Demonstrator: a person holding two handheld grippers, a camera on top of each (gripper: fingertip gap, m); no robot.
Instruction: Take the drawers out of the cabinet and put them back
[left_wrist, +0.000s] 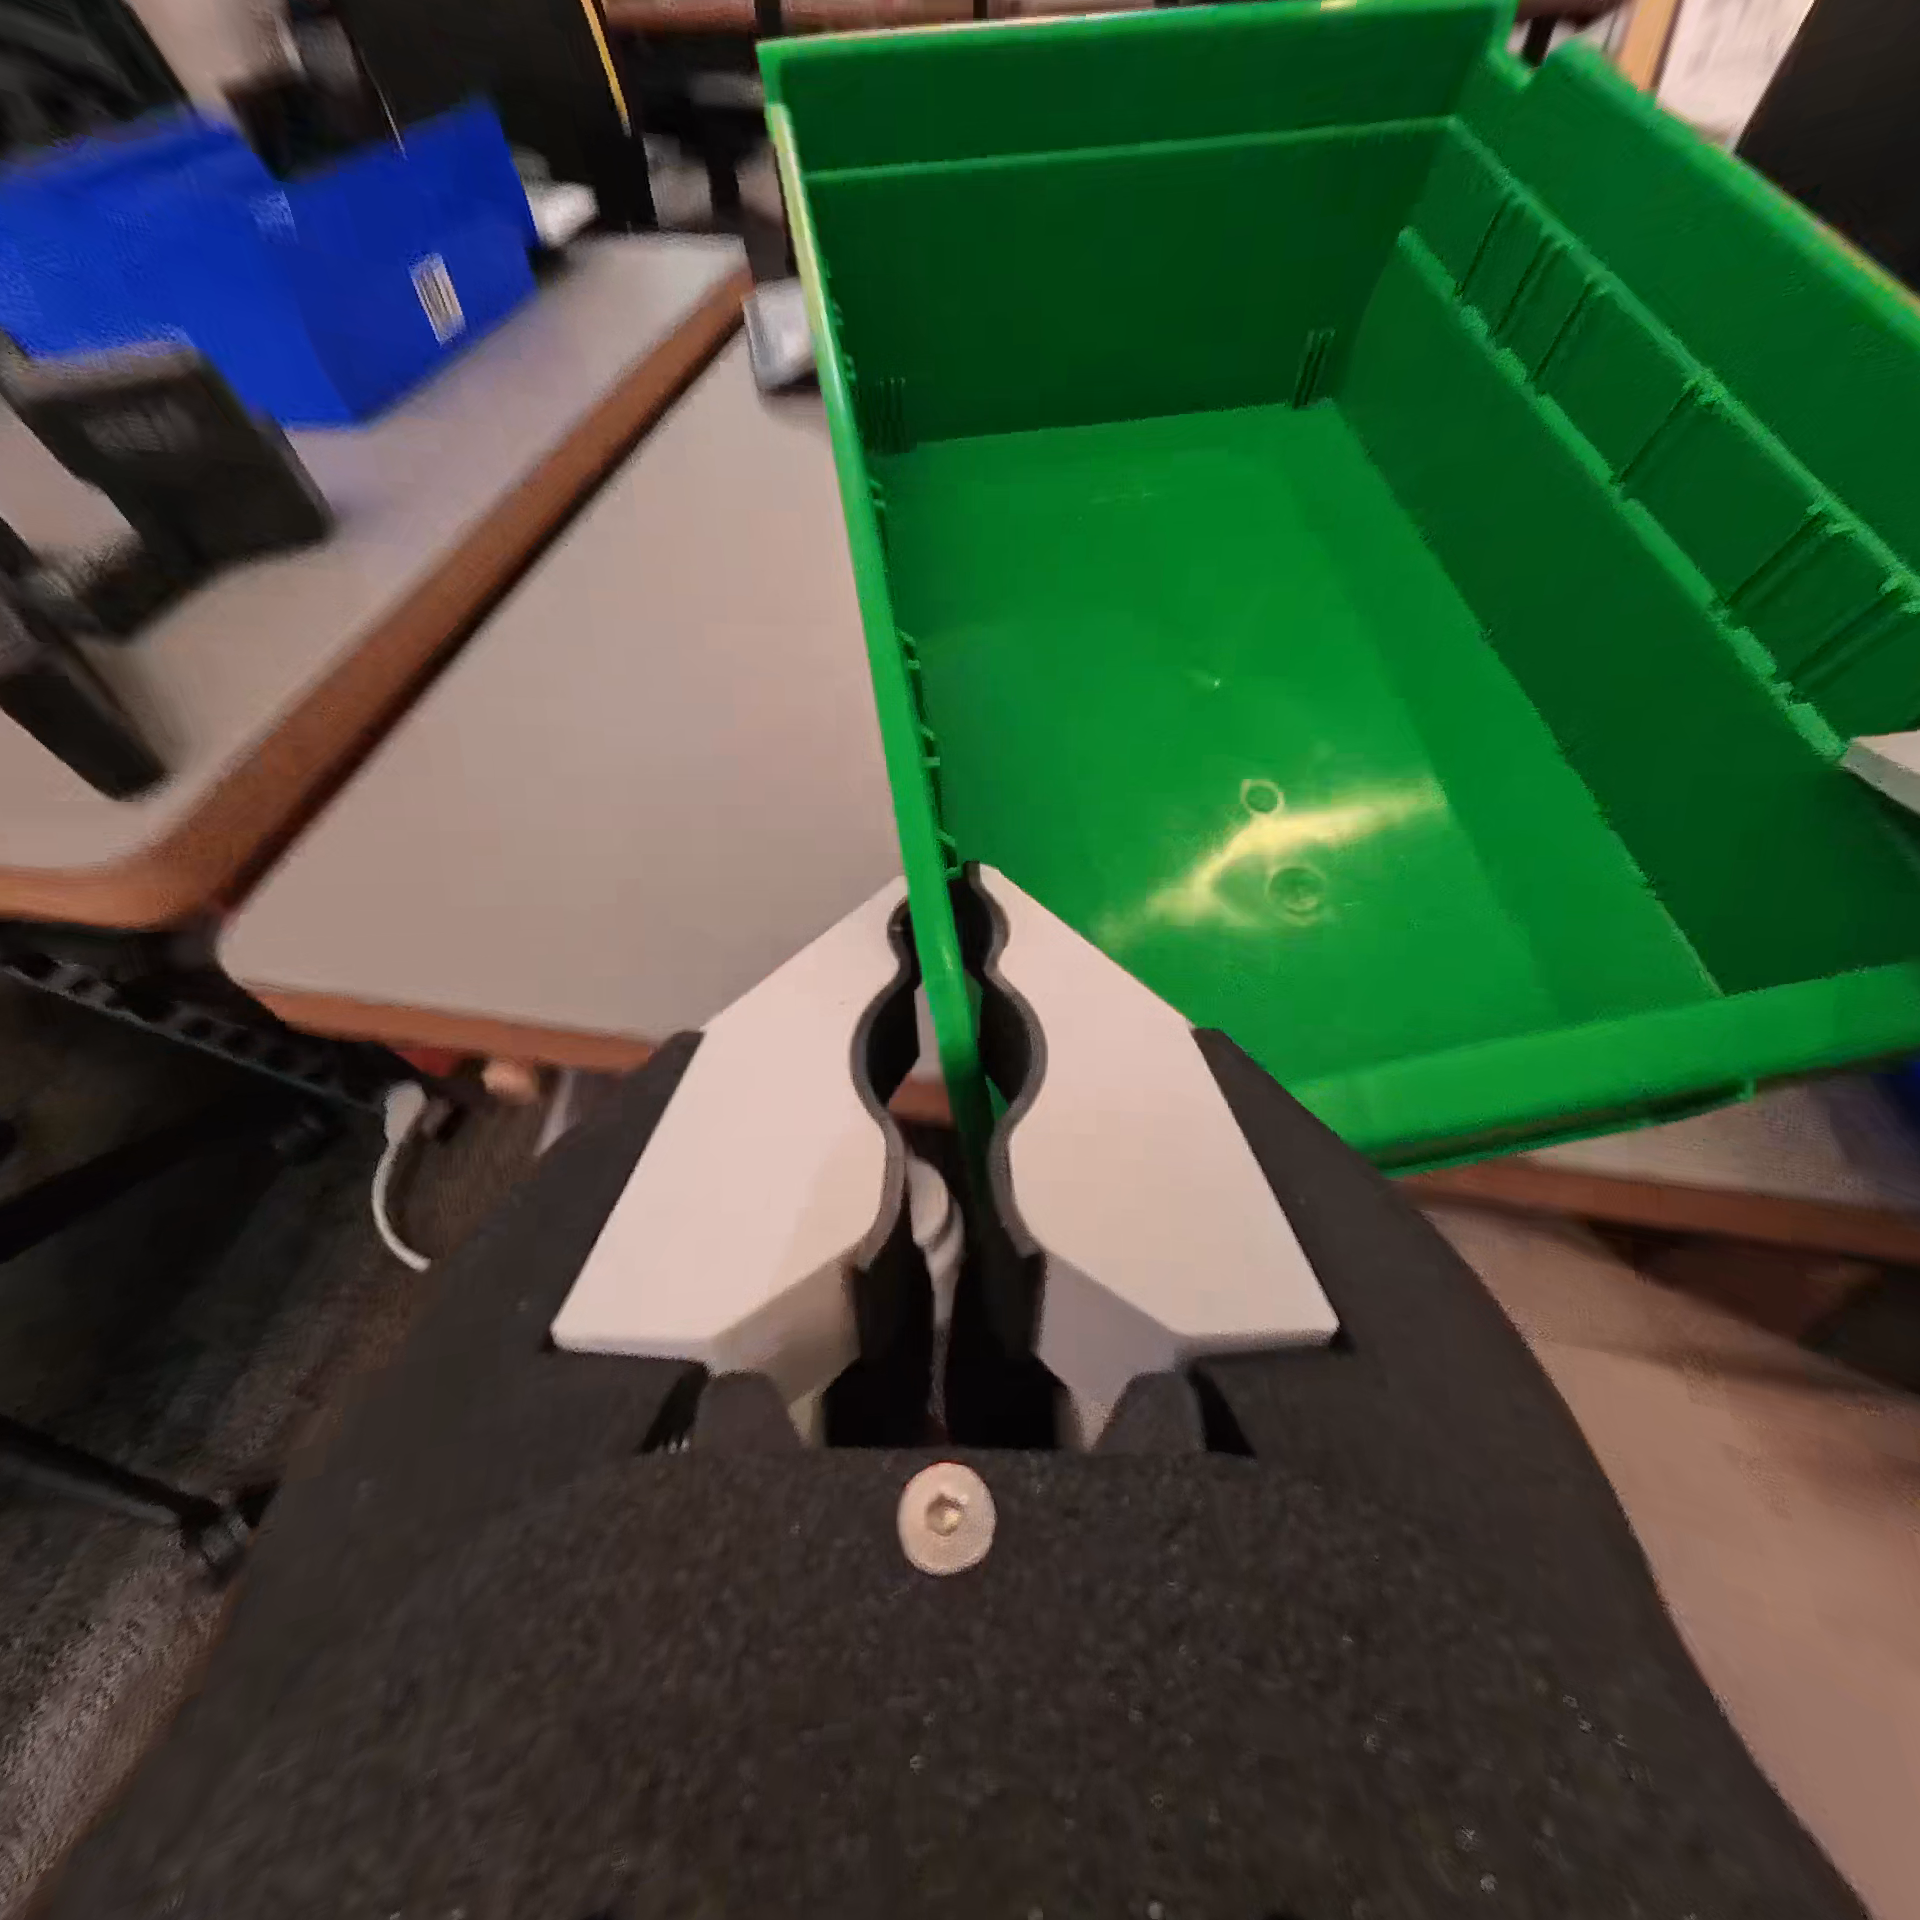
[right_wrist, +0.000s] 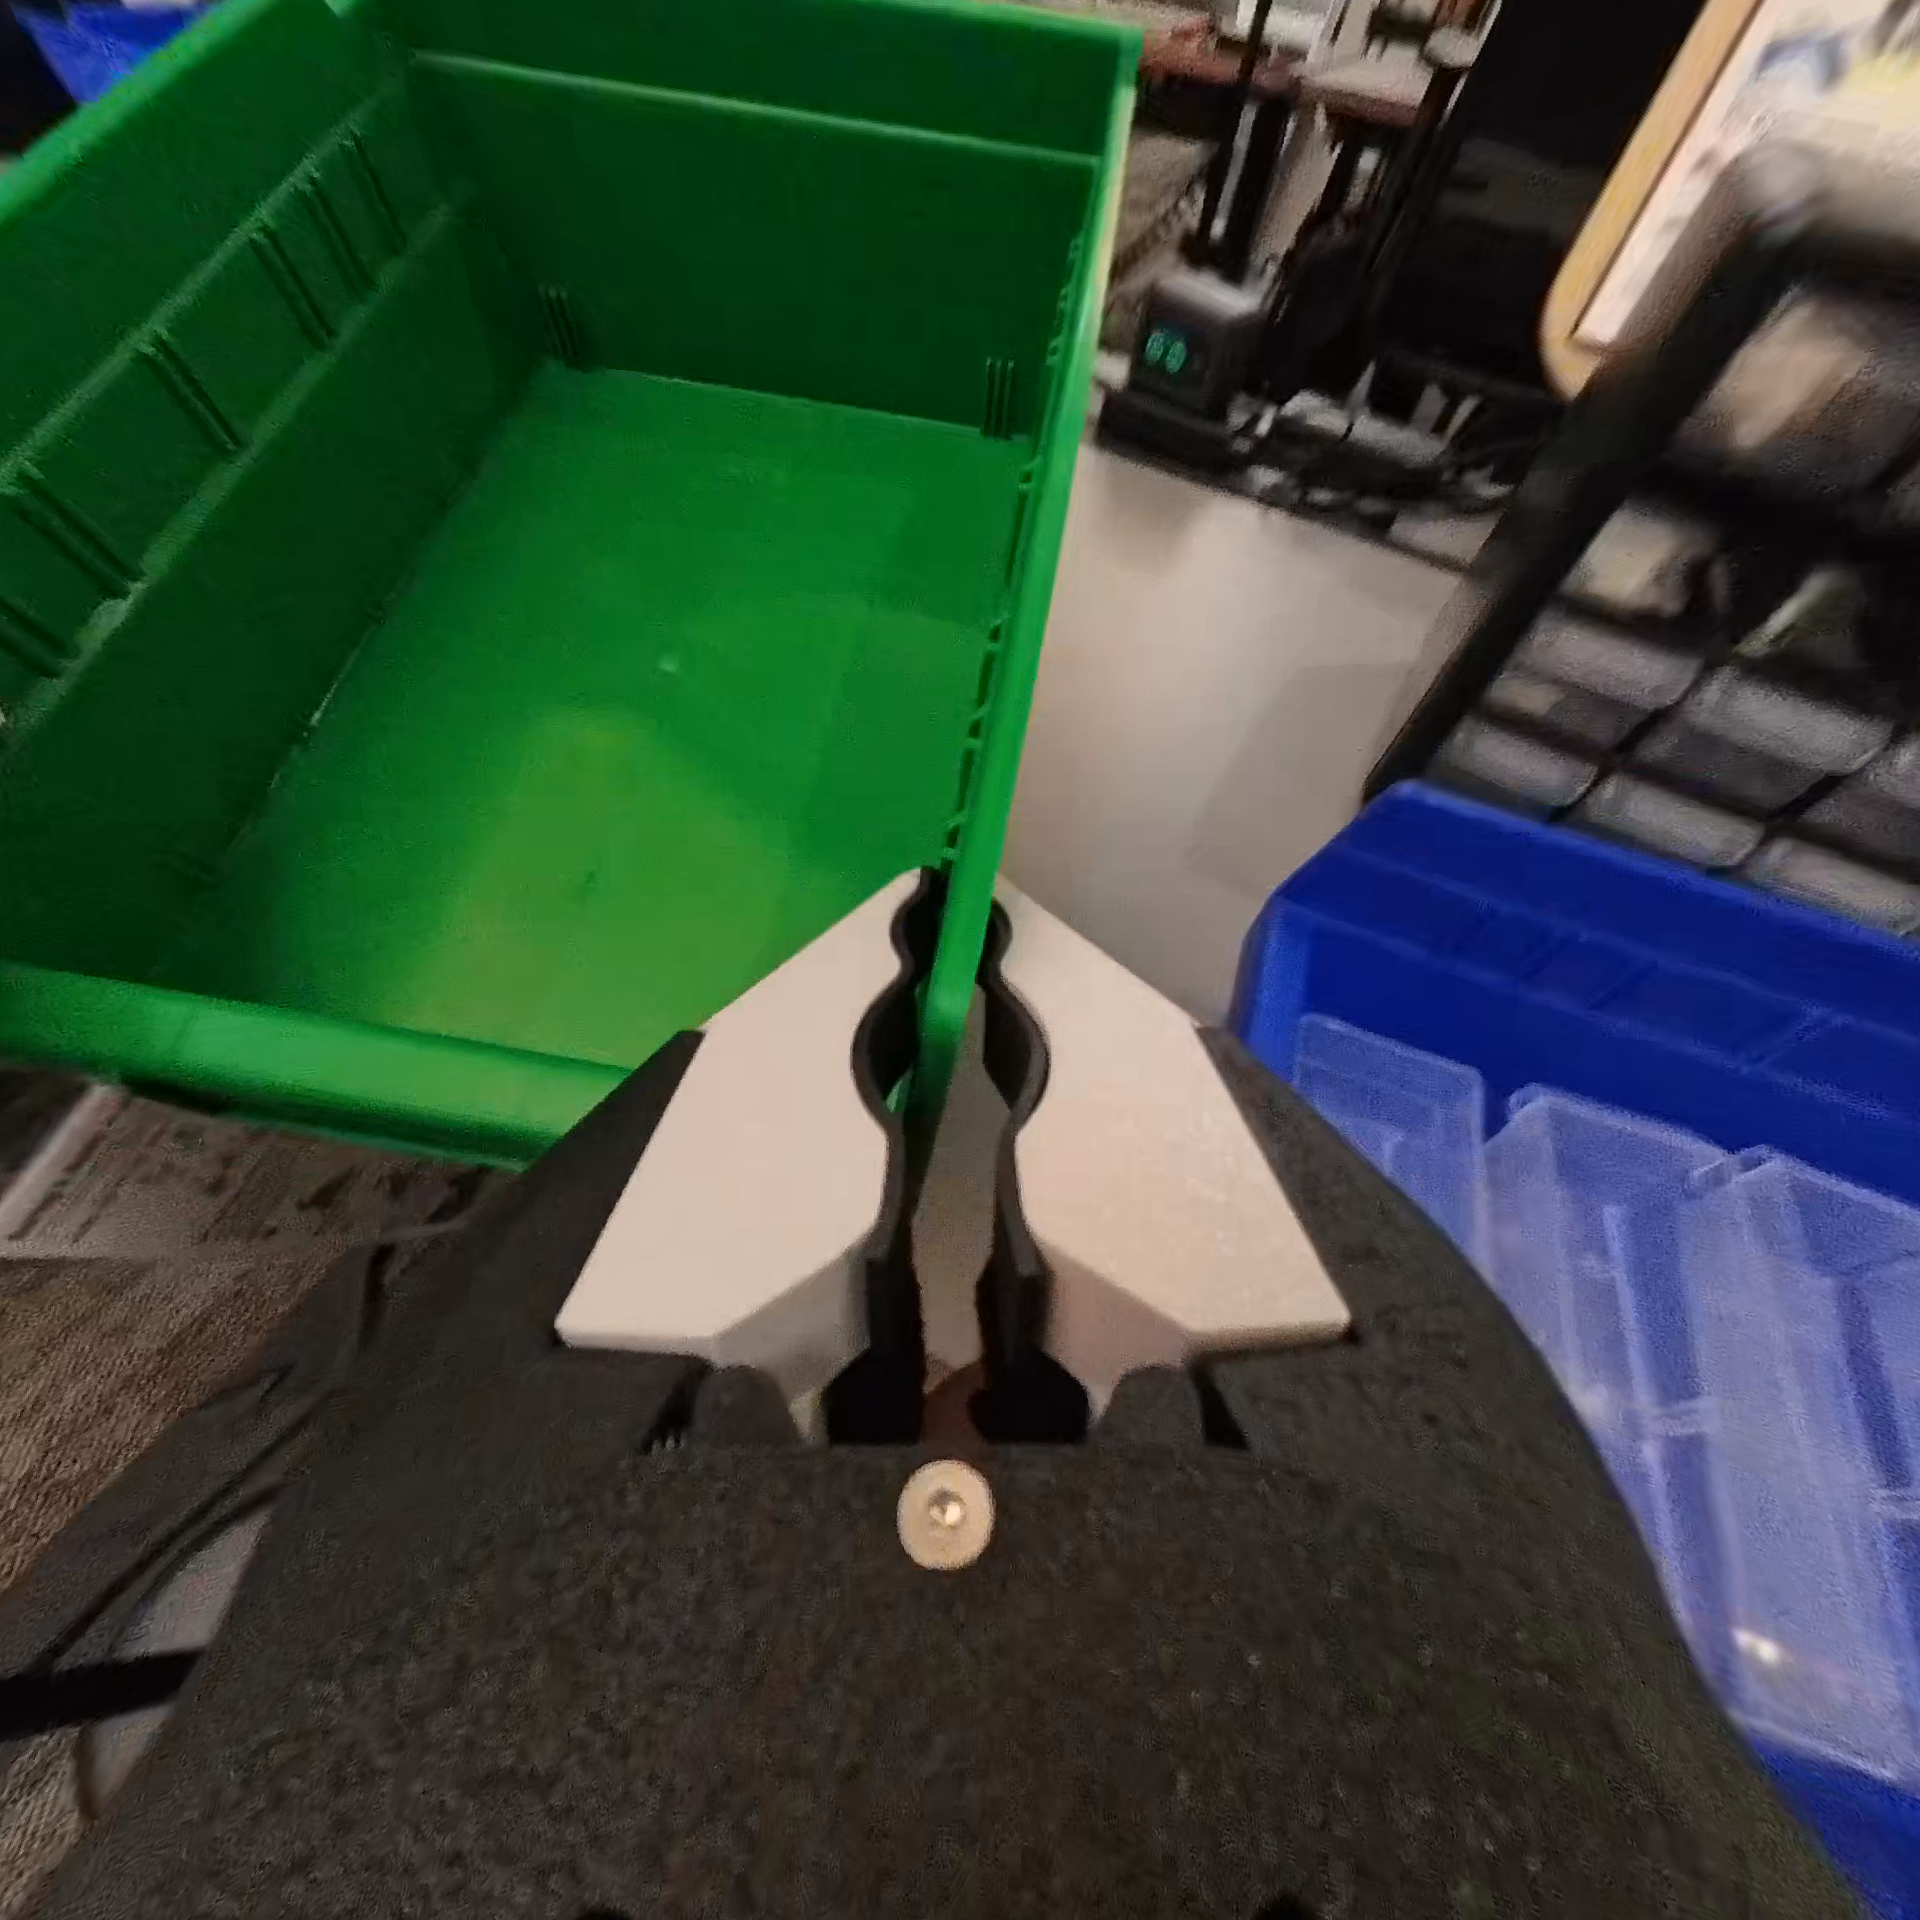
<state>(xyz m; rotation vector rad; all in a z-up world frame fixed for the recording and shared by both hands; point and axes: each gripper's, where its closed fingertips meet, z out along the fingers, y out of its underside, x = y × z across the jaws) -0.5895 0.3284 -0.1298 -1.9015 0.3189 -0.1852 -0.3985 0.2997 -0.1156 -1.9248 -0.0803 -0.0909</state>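
A large green drawer (left_wrist: 1299, 644) is held in the air between my two grippers. It is an open plastic bin, bare inside. My left gripper (left_wrist: 951, 914) is shut on the drawer's left side wall near the front corner; both pads press on the thin wall. In the right wrist view the same green drawer (right_wrist: 582, 644) fills the left half. My right gripper (right_wrist: 956, 914) is shut on its right side wall near the front corner. The tip of the right gripper (left_wrist: 1886, 769) shows at the right edge of the left wrist view. No cabinet is in view.
Grey tables with brown edges (left_wrist: 582, 727) lie below and left of the drawer. A blue bin (left_wrist: 291, 260) stands on the far left table. Another blue bin (right_wrist: 1621, 1195) with clear dividers sits to the right. Black equipment (right_wrist: 1247, 343) stands farther off on the floor.
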